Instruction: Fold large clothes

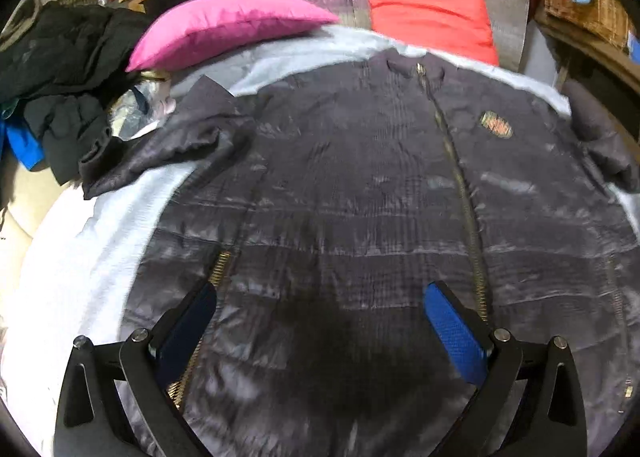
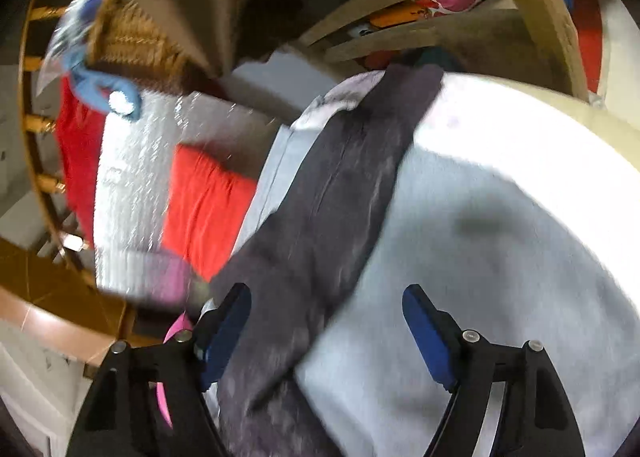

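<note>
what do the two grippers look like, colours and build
Both match: the left gripper and right gripper have black angular linkage arms with silver pivot bolts, and each finger carries a blue textured pad. No cables, markings or sleeves show in either wrist view.

home bedroom | bed sheet (image 1: 80, 257) | pink pillow (image 1: 224, 33) | wicker basket (image 2: 132, 45)

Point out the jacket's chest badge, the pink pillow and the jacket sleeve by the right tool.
chest badge (image 1: 496, 124), left wrist view, its middle.
pink pillow (image 1: 224, 31), left wrist view, top face.
jacket sleeve (image 2: 340, 193), right wrist view, mid-length.
</note>
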